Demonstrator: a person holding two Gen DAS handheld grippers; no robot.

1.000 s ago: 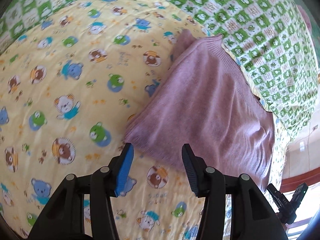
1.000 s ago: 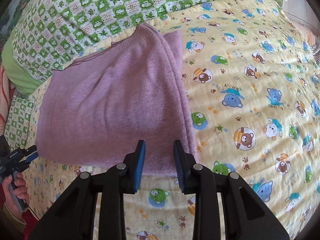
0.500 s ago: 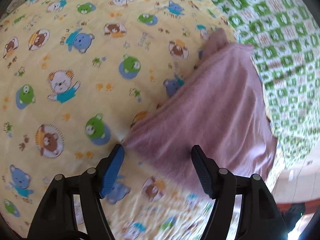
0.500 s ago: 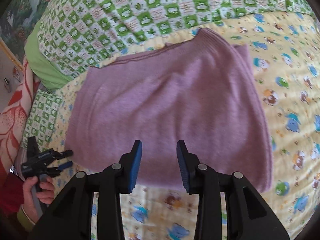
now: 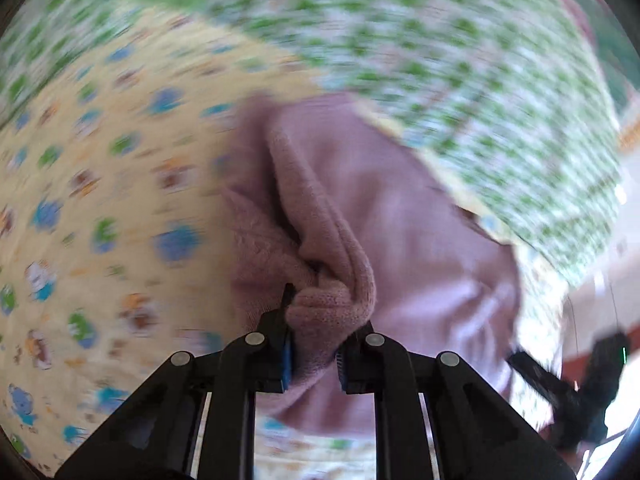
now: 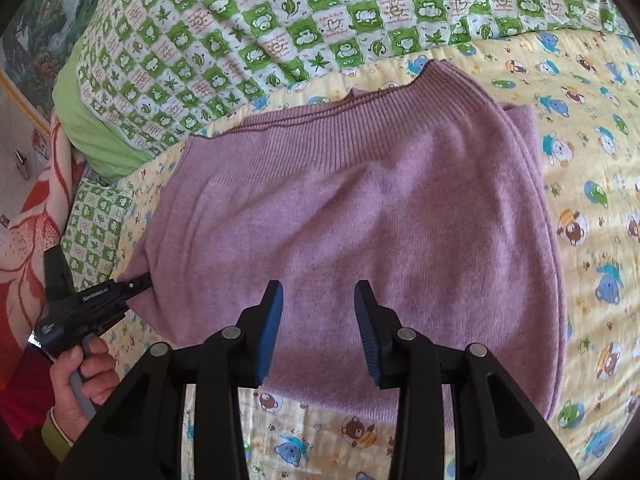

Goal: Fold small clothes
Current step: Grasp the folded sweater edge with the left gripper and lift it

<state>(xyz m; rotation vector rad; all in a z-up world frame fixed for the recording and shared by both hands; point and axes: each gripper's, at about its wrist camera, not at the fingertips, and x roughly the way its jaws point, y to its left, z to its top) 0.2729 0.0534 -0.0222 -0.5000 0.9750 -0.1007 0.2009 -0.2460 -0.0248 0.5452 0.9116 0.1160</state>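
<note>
Our left gripper (image 5: 314,344), angled down, is closing with a bunched corner of the mauve knit garment (image 6: 360,216) pinched between its pads. Our right gripper (image 6: 318,332) hovers over the garment with jaws parted, grasping nothing. The garment lies on a yellow bear-print quilt (image 6: 592,208).

knitted garment (image 6: 360,208): plain mauve-pink
cotton sheet (image 6: 592,168): pale yellow, printed with small bears in blue, green, brown
quilted blanket (image 6: 280,20): green and white checks, leaf pictures
gripper pads (image 6: 272,324): blue
</note>
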